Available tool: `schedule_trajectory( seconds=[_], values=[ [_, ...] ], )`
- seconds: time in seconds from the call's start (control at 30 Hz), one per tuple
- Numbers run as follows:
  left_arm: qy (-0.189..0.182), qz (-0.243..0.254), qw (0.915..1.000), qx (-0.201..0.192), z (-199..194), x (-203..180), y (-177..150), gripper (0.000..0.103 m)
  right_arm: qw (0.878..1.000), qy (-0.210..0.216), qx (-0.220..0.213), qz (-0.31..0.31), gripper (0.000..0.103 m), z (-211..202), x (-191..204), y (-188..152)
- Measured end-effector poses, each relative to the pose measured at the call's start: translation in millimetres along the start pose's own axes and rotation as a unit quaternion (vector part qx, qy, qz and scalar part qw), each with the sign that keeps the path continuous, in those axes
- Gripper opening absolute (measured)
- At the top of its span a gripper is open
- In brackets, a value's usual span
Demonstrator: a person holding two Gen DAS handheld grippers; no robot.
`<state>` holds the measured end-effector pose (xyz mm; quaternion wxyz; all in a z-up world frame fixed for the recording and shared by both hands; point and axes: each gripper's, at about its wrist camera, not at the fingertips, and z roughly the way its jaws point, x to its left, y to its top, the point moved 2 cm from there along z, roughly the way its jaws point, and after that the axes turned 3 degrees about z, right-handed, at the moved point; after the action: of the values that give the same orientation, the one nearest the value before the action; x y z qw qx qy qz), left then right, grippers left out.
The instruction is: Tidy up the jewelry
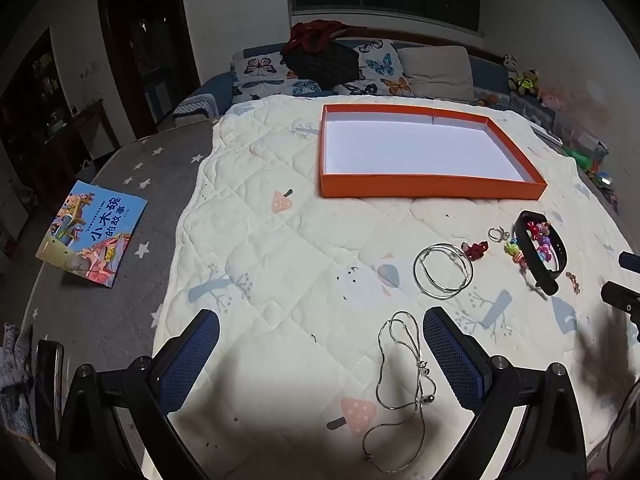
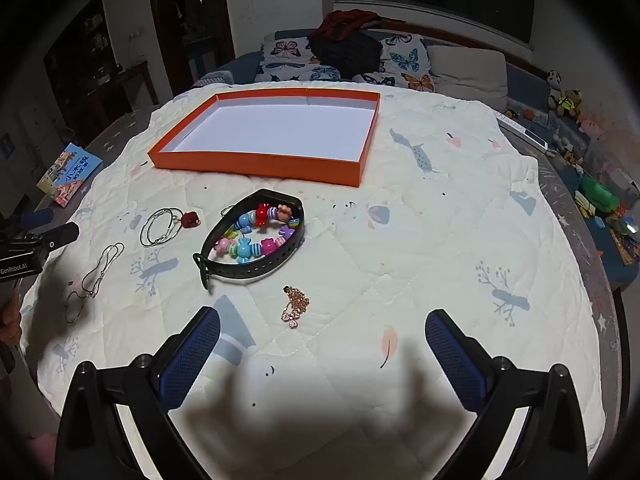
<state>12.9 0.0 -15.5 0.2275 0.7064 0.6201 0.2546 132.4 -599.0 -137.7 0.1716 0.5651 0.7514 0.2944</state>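
Both my tools hang wide open and empty over the bed: left tool [image 1: 320, 344] above the silver chain [image 1: 402, 384], right tool [image 2: 322, 344] near the gold chain [image 2: 296, 306]. The orange tray [image 2: 256, 170] sits toward the bed's far edge.

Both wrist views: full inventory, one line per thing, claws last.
Box lid tray: one, orange with white inside, empty, far on quilt.
Watch band: one, black, curled round the beads.
Bead bracelet: one, multicolour, inside the band.
Bangles: thin silver hoops, overlapping, count unclear, mid quilt.
Chain necklace: one, silver, near left claw.
Rose-gold chain: one, ahead of right claw.
Ring: one, silver, beside band.
Red charm: one, by bangles.
Picture book: one, blue, on grey cover at left.
Left claw: open, empty.
Right claw: open, empty.
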Motion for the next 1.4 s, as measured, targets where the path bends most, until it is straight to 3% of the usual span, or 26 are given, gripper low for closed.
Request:
schedule_trajectory(
  seconds=[0.77,1.4],
  values=[
    [-0.036,0.021,0.9982,0.043,-7.4,-8.8,-27.7,0.103,1.0,0.015,0.019,-0.013,0.103,1.0,9.3,-9.9],
    [-0.04,0.039,0.9968,0.058,-5.9,-16.8,-39.2,0.103,1.0,0.018,0.019,-0.017,0.103,0.1,13.0,-9.2]
  ],
)
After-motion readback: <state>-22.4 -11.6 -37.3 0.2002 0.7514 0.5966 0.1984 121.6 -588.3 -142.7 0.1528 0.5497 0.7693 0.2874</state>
